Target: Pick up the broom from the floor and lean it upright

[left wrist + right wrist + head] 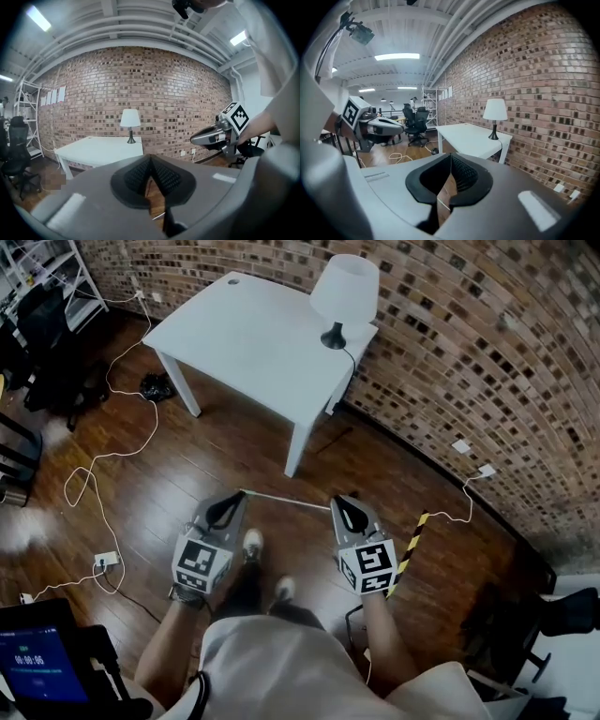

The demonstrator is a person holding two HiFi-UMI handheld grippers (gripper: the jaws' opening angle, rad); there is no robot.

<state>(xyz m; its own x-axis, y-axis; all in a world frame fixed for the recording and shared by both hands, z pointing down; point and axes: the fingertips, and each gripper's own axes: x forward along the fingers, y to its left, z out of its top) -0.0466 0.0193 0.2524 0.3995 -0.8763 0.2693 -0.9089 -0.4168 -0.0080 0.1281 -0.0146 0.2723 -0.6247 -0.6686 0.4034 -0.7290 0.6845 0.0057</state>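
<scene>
A thin pale pole (pixel 286 500), which looks like the broom's handle, lies on the wooden floor just beyond both gripper tips. Its brush end is not visible. My left gripper (pixel 232 498) is shut and empty, hovering over the pole's left end. My right gripper (pixel 343 503) is also shut and empty, over the pole's right end, which it hides. In the left gripper view the pads (pixel 161 176) meet, and a sliver of the pole (pixel 159 215) shows below them. The right gripper view shows its pads (pixel 461 171) closed, with the pole (pixel 443 202) as a fine line beneath.
A white table (pixel 244 343) with a lamp (pixel 342 292) stands ahead against the curved brick wall (pixel 487 362). A yellow-and-black striped bar (pixel 410 549) lies on the floor to the right. White cables (pixel 122 451) and a power strip (pixel 106 559) trail at the left. My shoes (pixel 253 542) are between the grippers.
</scene>
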